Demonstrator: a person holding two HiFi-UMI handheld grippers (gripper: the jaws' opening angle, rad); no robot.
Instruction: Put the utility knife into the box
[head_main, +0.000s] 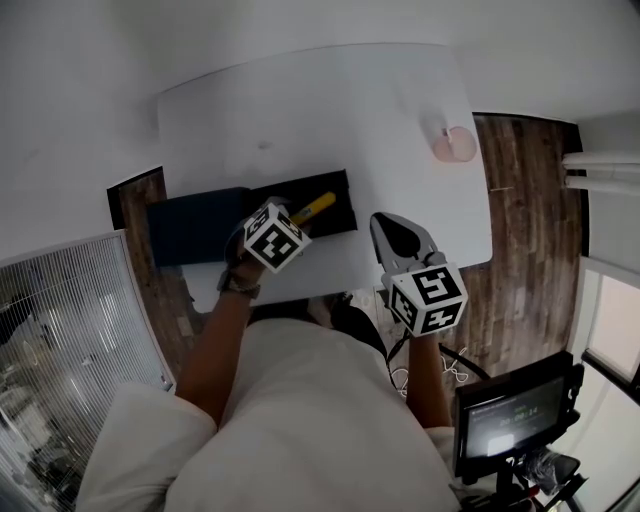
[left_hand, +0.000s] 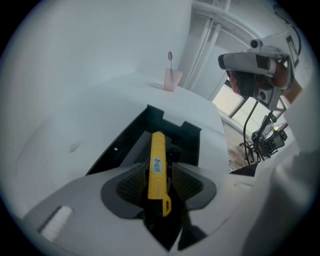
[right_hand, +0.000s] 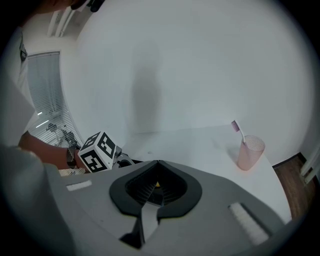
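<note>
Noted a white rectangular table (head_main: 300, 110) over dark wood flooring (head_main: 530, 210). Found near its front edge a black oblong box (head_main: 330, 183), open, with a dark blue flap (head_main: 190, 230) spread flat to its left. Logged the left claw (left_hand: 160, 172) tilted down over the box, jaws apart and not pressing on anything. Logged the right claw (right_hand: 157, 165) off to the right above the table's near edge, jaws closed together. Spotted a pink translucent cup (head_main: 455, 145) at the far right corner, well apart from the box. Found the yellow plastic utility knife (left_hand: 158, 160) lying loose between the left claw's ribbed pads (left_hand: 131, 186), far end reaching into the box. Saw a pink-headed toothbrush (right_hand: 236, 129) standing in the cup.
</note>
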